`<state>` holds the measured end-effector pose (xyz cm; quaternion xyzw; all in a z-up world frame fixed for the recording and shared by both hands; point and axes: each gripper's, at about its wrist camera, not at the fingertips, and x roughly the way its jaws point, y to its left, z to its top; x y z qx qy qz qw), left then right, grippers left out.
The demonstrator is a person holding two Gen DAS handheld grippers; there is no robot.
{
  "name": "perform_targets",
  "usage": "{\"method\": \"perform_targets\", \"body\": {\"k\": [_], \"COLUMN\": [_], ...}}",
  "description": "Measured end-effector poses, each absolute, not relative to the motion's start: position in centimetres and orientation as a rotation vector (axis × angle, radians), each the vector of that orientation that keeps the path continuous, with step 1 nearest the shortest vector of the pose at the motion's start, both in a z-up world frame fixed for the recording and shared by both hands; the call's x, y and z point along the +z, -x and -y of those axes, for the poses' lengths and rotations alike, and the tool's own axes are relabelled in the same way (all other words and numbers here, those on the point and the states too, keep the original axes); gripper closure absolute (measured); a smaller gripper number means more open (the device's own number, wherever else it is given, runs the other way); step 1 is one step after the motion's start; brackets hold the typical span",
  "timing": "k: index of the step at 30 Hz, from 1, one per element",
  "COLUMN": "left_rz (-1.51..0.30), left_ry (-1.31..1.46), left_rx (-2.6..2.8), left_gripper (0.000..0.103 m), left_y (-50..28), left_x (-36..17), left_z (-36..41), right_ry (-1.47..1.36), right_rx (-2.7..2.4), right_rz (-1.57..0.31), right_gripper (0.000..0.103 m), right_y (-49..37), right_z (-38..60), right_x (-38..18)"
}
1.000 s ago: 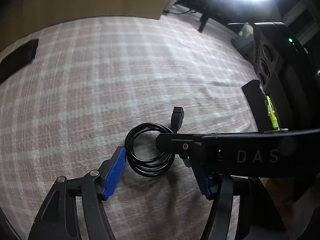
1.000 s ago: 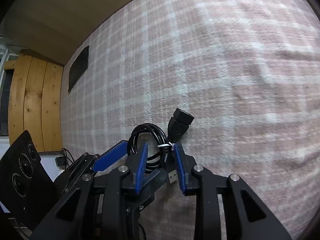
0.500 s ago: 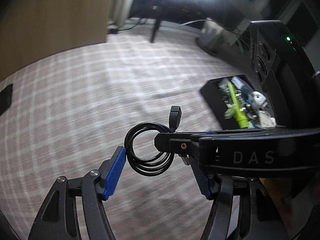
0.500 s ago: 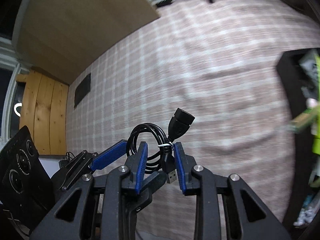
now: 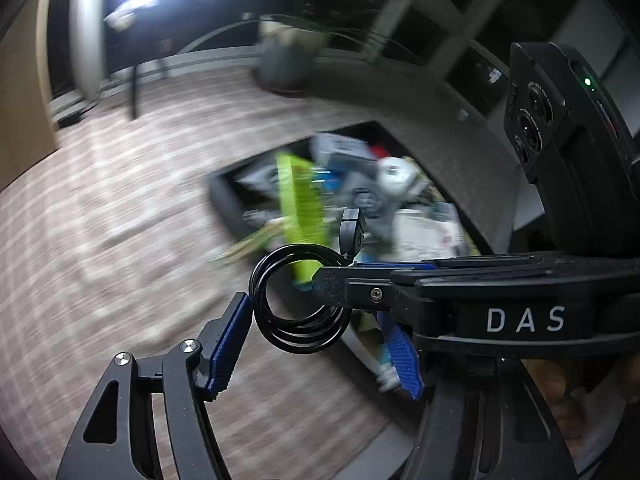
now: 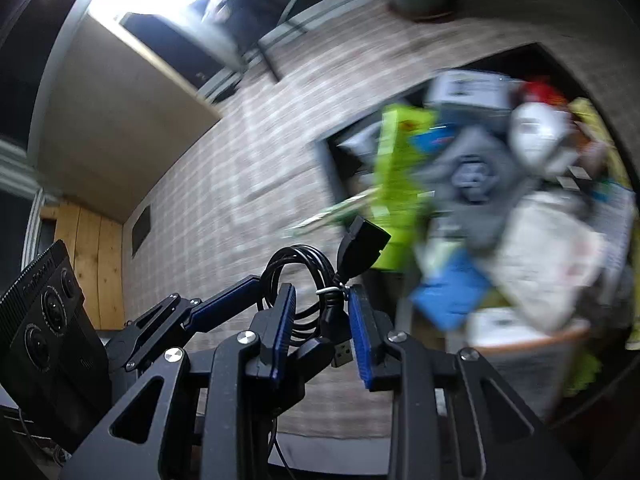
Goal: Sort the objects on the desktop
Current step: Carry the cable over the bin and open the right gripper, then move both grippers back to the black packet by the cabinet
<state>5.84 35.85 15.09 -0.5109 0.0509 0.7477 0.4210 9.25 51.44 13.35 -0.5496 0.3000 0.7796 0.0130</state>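
Checked cloth (image 5: 100,240) covers the counter under both of your grippers, with a bright lamp glare and a blurred potted plant (image 5: 282,60) behind. Start at your right gripper (image 6: 320,320): its 2 blue-padded fingers (image 6: 282,320) stand narrowly apart and are pinched on the tied waist of the coiled black USB cable (image 6: 298,280), right where a thin white twist tie binds the loops, with the male plug poking down between the pads and the female socket end sticking up and free. Your left gripper (image 5: 316,340) has its fingers spread wide, 1 pad on either side of the same coil; the near pad looks to be just at the loops, but I cannot tell whether it presses on them, so I judge that it bears no load. The cable hangs clear of the cloth, in front of and over the near edge of a black bin (image 5: 224,196) crammed with blurred items, among them a lime-green packet (image 5: 300,196) and a white round-headed thing. Expect the cable to handle as light, limp and a bit springy: the loops will sag or fan out if you grip 1 strand alone, and the smooth jacket can slide between the pads. Taking it at the tied waist is, in my judgement, the sound hold, since all loops are gathered there and neither connector is being squeezed.
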Motion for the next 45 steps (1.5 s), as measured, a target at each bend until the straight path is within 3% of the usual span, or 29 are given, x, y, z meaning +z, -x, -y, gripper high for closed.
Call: {"method": "perform_targets", "body": {"k": [11,22,25,26,28,29,45], "left_rz": [-0.216,-0.27,-0.284,-0.301,-0.305,-0.281,-0.148], "left_ry": [1.226,1.202,1.187,1.175,1.193,1.207,1.288], "left_rx": [1.78,1.782,1.801,1.831,1.865,1.863,2.032], "left_gripper": [0.041,0.041,0.039,0.036,0.035,0.035,0.035], "left_y": [-10.3,-11.3,-11.3,-11.2,-10.7,-10.4,-5.0], "left_x": [16.5,17.4,17.5,17.6,17.6,17.6,18.1], "left_z": [-47.6,-52.9,-53.7,-53.9,-53.8,-53.5,-42.7], "right_ry": [1.59,1.549,1.526,1.51,1.468,1.448,1.547], "right_rx": [2.378,2.375,2.392,2.396,2.384,2.388,2.489], "right_rz": [-0.973,-0.978,-0.986,-0.984,-0.952,-0.937,-0.883], "right_gripper": [0.076,0.075,0.072,0.063,0.047,0.044,0.044], "right_y": [-14.1,-15.6,-15.6,-15.6,-15.8,-15.8,-10.4], "right_z": [-61.5,-66.0,-66.5,-66.8,-67.2,-67.3,-60.2], "right_x": [14.4,14.9,15.3,15.5,16.1,16.4,17.0]}}
